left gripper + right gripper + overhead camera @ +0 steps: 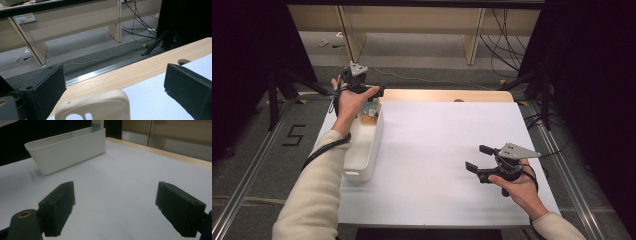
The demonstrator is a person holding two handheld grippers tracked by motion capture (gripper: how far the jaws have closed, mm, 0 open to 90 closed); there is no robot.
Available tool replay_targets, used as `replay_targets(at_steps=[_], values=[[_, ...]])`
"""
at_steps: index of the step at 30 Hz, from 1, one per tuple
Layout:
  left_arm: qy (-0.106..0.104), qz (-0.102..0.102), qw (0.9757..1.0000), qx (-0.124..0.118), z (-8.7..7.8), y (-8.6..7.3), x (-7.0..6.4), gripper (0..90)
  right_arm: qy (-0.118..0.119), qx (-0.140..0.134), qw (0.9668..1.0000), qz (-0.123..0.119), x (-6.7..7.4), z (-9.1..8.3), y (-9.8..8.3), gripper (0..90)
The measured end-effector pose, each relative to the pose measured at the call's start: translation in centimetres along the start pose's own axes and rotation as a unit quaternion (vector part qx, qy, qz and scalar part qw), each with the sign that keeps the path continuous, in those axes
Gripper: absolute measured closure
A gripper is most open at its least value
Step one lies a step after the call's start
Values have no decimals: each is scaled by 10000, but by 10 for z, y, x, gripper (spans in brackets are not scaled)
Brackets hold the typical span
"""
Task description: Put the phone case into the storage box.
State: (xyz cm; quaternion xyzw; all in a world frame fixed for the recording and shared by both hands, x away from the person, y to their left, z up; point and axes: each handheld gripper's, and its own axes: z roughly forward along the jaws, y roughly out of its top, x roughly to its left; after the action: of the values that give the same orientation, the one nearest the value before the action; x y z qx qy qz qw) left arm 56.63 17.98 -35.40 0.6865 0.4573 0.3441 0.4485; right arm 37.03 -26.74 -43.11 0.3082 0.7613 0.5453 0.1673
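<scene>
My left gripper (377, 92) hangs over the far end of a long white bin (377, 145) at the table's left side. In the left gripper view its jaws stand wide apart, so the left gripper (115, 75) is open. A cream rounded object with cut-out holes (92, 106) sits low between them, clear of the right jaw. A blue and cream item (371, 111) stands up in the bin's far end (96, 125). My right gripper (477, 157) rests low over the white sheet at the right, open with nothing between its fingers (115, 192), facing the bin (67, 152).
A white sheet (442, 140) covers the table, with a strip of bare wood (442, 95) along the far edge. Beyond it are a metal floor rail (100, 72), cables (140, 25) and black stand legs (160, 42).
</scene>
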Motion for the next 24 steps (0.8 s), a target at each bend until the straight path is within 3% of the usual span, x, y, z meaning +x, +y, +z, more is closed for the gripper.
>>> replay_targets(at_steps=[12,24], values=[[-246,-103,9996,-82,-27,-6,-7,88,-22,-3,10000,-2,-1,-1,1,167],[-463,7,9988,-161,-54,-14,-17,87,-50,-32,10000,-1,-1,-1,1,167]])
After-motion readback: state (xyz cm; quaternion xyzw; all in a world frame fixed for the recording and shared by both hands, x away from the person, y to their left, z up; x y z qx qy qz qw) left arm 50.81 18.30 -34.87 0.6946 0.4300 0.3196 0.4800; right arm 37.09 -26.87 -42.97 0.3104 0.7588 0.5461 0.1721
